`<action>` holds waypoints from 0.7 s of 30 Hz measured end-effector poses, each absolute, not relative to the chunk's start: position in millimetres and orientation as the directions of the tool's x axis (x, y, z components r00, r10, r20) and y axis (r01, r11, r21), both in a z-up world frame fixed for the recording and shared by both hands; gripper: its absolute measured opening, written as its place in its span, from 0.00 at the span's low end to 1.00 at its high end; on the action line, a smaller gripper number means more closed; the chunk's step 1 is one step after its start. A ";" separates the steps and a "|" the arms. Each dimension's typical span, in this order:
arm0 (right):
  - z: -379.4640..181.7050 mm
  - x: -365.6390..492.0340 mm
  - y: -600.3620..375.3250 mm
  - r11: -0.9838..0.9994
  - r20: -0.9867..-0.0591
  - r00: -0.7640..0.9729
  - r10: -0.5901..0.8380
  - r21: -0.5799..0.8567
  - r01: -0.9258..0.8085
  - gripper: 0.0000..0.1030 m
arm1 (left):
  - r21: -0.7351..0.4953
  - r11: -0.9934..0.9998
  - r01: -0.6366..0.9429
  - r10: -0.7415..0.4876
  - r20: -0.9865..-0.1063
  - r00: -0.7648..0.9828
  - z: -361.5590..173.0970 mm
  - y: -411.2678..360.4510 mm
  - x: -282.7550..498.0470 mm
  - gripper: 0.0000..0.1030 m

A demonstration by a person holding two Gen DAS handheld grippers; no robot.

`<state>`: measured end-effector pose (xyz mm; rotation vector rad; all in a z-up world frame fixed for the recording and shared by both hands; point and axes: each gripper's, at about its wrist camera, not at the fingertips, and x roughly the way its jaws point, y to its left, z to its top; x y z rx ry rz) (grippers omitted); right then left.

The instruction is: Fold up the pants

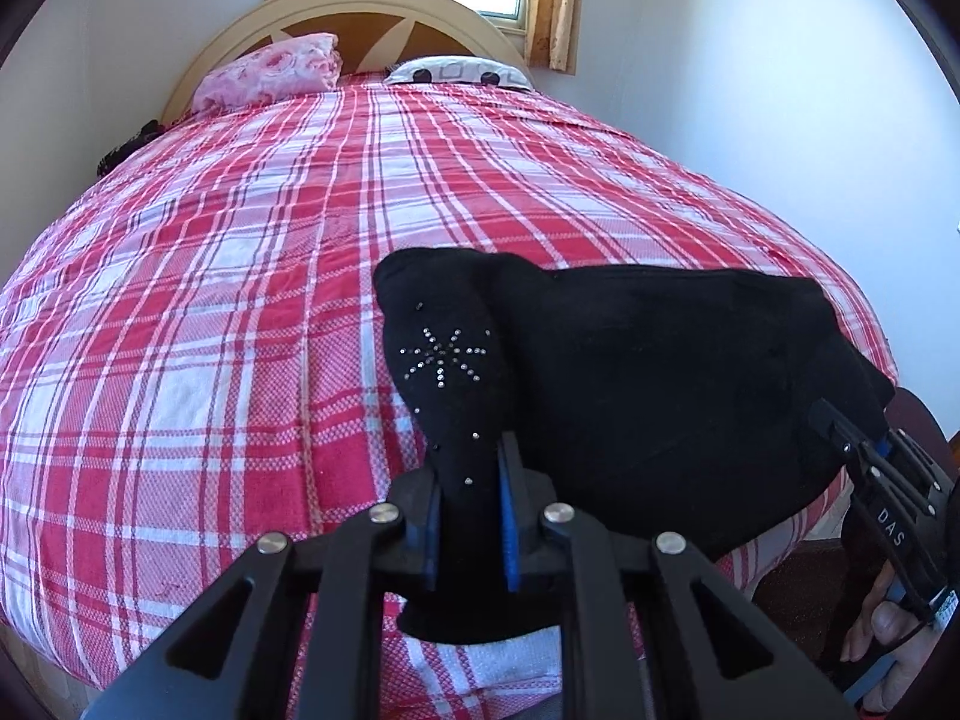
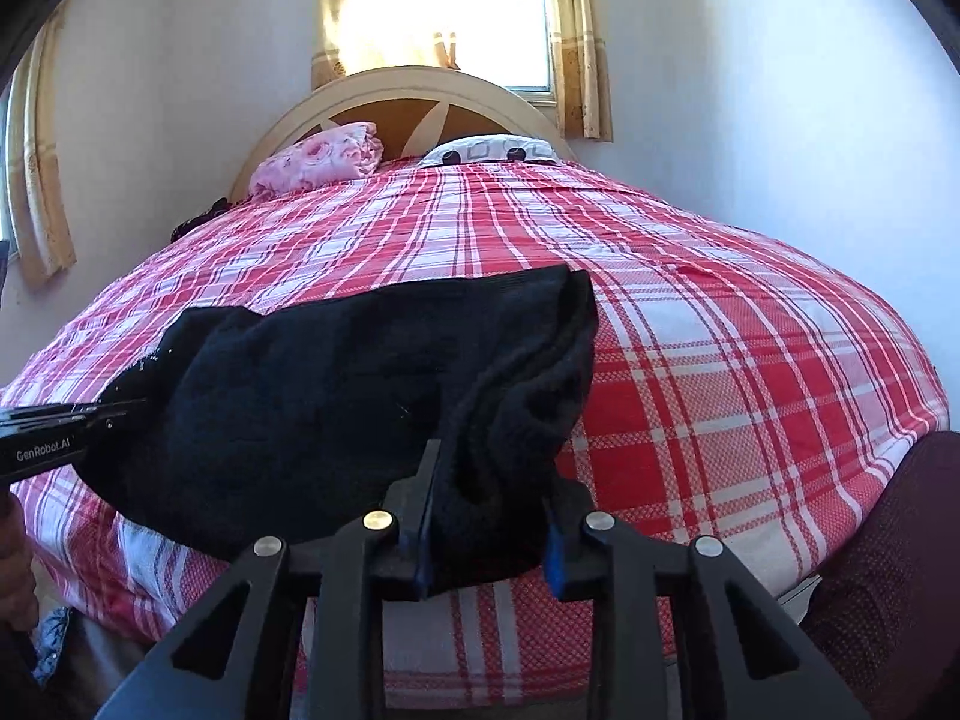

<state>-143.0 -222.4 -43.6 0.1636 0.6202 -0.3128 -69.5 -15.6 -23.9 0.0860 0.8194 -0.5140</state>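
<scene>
The black pants [image 1: 660, 372] lie bunched in a folded bundle at the near edge of the bed, held up between both grippers. A rhinestone star [image 1: 444, 354] marks the end nearest my left gripper [image 1: 471, 462], which is shut on that narrow strip of black cloth. In the right wrist view the pants [image 2: 312, 396] stretch leftward from my right gripper [image 2: 489, 498], whose blue pads press on a thick roll of the fabric. The right gripper [image 1: 840, 426] also shows at the bundle's right end in the left wrist view, and the left gripper [image 2: 114, 411] at its left end in the right wrist view.
A red and white plaid bedspread [image 1: 210, 300] covers the whole bed. A pink pillow [image 1: 270, 75] and a patterned pillow [image 1: 459, 72] rest by the curved headboard [image 2: 408, 90] under a curtained window [image 2: 444, 18]. A person's hand [image 1: 888, 624] holds the right gripper.
</scene>
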 end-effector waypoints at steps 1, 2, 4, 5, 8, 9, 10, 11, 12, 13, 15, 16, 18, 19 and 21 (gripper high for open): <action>-42.9 -143.0 -222.3 0.937 -0.592 0.770 -0.239 0.067 0.342 0.27 | -0.118 0.874 0.470 -0.404 -0.714 0.572 -23.0 -14.9 -70.1 0.17; -41.9 -143.2 -222.1 0.936 -0.590 0.771 -0.238 0.072 0.344 0.27 | -0.114 0.875 0.470 -0.403 -0.710 0.577 -21.6 -14.2 -70.1 0.17; -39.0 -142.8 -220.8 0.937 -0.587 0.775 -0.231 0.079 0.340 0.27 | -0.116 0.875 0.469 -0.404 -0.709 0.578 -19.6 -11.9 -69.3 0.17; -37.7 -142.7 -220.7 0.937 -0.587 0.778 -0.226 0.087 0.338 0.27 | -0.121 0.876 0.468 -0.406 -0.709 0.577 -18.6 -10.4 -68.0 0.16; -29.7 -143.7 -221.1 0.936 -0.571 0.794 -0.209 0.118 0.331 0.27 | -0.142 0.877 0.459 -0.414 -0.709 0.571 -15.7 -4.9 -63.4 0.16; -26.8 -144.4 -220.1 0.936 -0.564 0.800 -0.204 0.127 0.328 0.27 | -0.143 0.878 0.456 -0.413 -0.707 0.573 -14.8 -3.5 -62.0 0.16; -24.4 -143.6 -218.6 0.936 -0.559 0.805 -0.199 0.133 0.324 0.27 | -0.140 0.881 0.452 -0.408 -0.707 0.578 -14.3 -1.9 -59.9 0.16; -23.0 -142.5 -216.9 0.938 -0.557 0.807 -0.195 0.135 0.319 0.27 | -0.138 0.884 0.448 -0.404 -0.707 0.580 -13.7 -0.6 -58.1 0.16; -21.7 -140.1 -214.2 0.940 -0.555 0.810 -0.190 0.133 0.313 0.27 | -0.136 0.887 0.442 -0.399 -0.707 0.584 -13.2 1.4 -56.0 0.16; -20.8 -137.3 -212.2 0.943 -0.555 0.811 -0.185 0.132 0.306 0.27 | -0.135 0.889 0.437 -0.395 -0.706 0.587 -12.6 3.6 -54.1 0.16; -20.3 -132.7 -209.0 0.946 -0.556 0.813 -0.173 0.137 0.295 0.27 | -0.133 0.893 0.429 -0.390 -0.704 0.593 -11.5 7.8 -50.9 0.16; -19.5 -130.3 -206.7 0.947 -0.556 0.815 -0.166 0.142 0.289 0.27 | -0.134 0.897 0.421 -0.386 -0.702 0.599 -9.8 11.6 -48.7 0.16; -17.6 -125.8 -203.1 0.950 -0.553 0.819 -0.153 0.147 0.277 0.27 | -0.134 0.902 0.410 -0.380 -0.696 0.609 -7.2 17.8 -45.5 0.15; -15.9 -121.8 -199.9 0.952 -0.550 0.823 -0.144 0.149 0.266 0.27 | -0.133 0.906 0.401 -0.375 -0.692 0.616 -5.7 21.9 -43.5 0.15; -14.4 -115.1 -194.4 0.957 -0.549 0.826 -0.128 0.150 0.248 0.27 | -0.134 0.916 0.378 -0.360 -0.687 0.631 -3.7 31.5 -38.3 0.15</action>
